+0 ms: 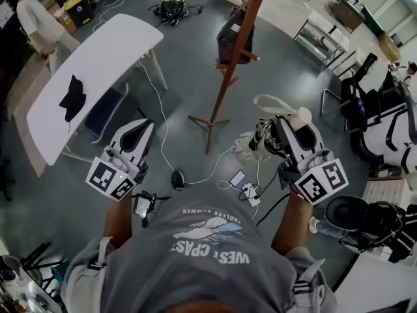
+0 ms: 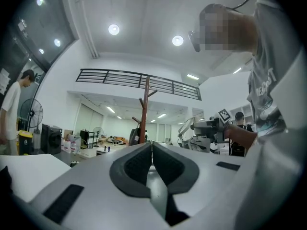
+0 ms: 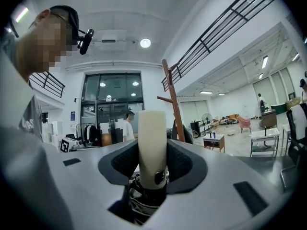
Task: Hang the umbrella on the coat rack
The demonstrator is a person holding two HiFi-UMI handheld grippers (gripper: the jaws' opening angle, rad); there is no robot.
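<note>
A folded black-and-white umbrella [image 1: 262,139] with a cream handle [image 1: 301,117] and a pale wrist loop [image 1: 268,100] is held in my right gripper [image 1: 290,125]. In the right gripper view the pads are shut on the cream handle [image 3: 152,145], which stands upright between them, with the folded canopy [image 3: 144,202] below. The wooden coat rack [image 1: 236,57] stands ahead on the grey floor; it also shows in the right gripper view [image 3: 172,102] and as the rack [image 2: 143,116] in the left gripper view. My left gripper [image 1: 144,128] is shut and holds nothing [image 2: 151,146].
A black bag [image 1: 230,36] hangs on the rack. A white table [image 1: 98,60] with a dark cloth [image 1: 73,99] stands to the left, and a person [image 1: 38,19] stands beyond it. Cables, a power strip [image 1: 249,192] and a phone [image 1: 237,178] lie on the floor. Chairs and equipment [image 1: 384,119] fill the right.
</note>
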